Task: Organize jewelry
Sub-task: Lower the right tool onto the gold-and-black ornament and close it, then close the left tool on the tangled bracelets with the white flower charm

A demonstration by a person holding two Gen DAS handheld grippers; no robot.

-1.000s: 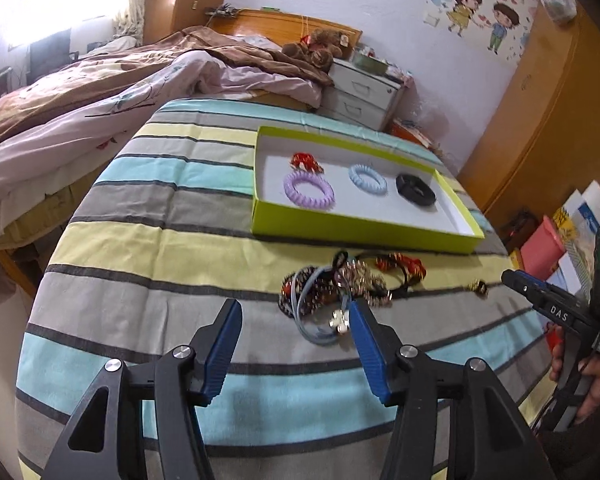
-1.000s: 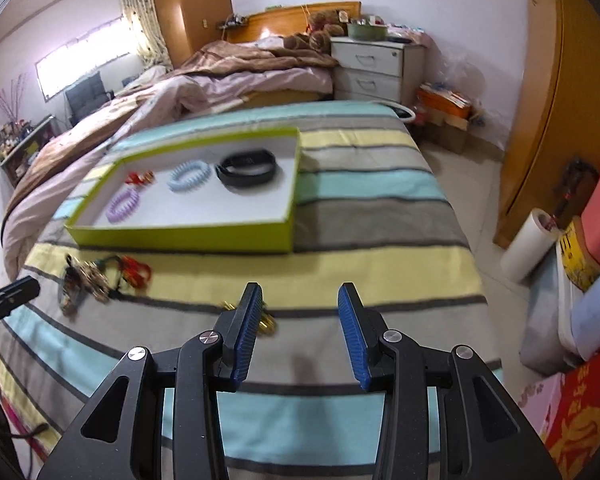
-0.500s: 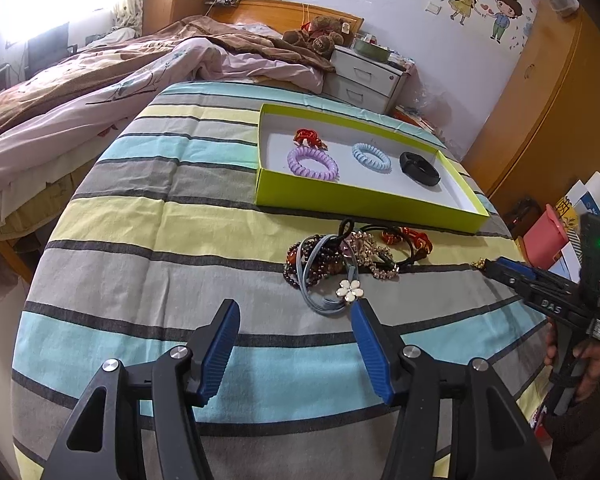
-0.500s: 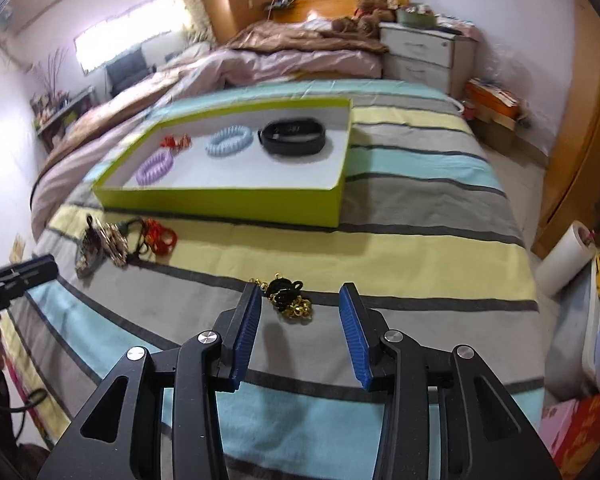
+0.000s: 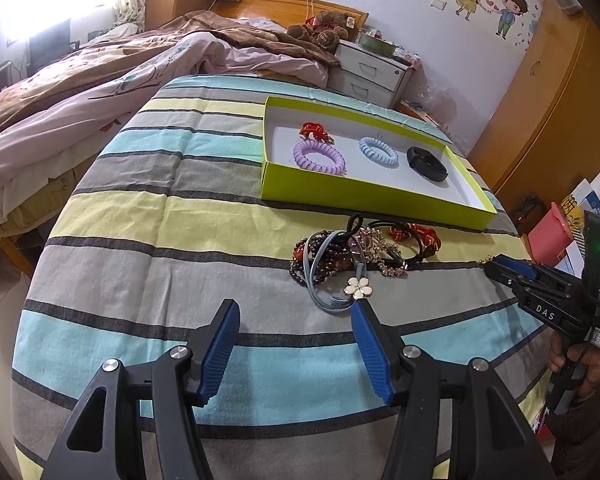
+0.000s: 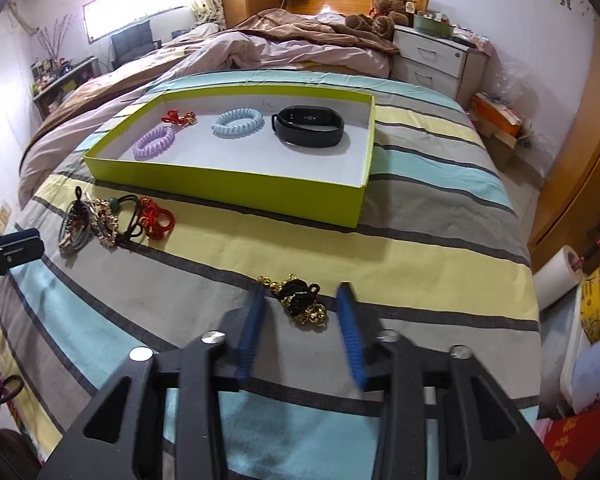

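The right tool [image 6: 300, 300] now sits lower and closer over a small black-and-gold hair tie [image 6: 300, 300] than it did a moment ago, and its jaws, wide a second back, are closing with the tie between them; the blue pads [image 6: 254, 320] look blurred and do not yet seem to press on it. That suggests the pick-up is under way, with the carry to the box still to come

The tie is a bunched black cord with little gold bells, lying on a grey stripe of the striped bedspread [image 6: 420, 240], apart from everything else. Beyond it stands a shallow yellow-green box [image 6: 228, 184] with a white floor, holding a red knotted piece, a purple coil tie [image 6: 154, 142], a pale blue coil tie [image 6: 236, 120] and a black wristband [image 6: 308, 126]

The left tool [image 5: 296, 320] has not shifted; it hangs with jaws wide and empty just short of a tangled pile [image 5: 360, 256] of beads, cords and a white flower charm, which lies on the bedspread near the front wall of the box
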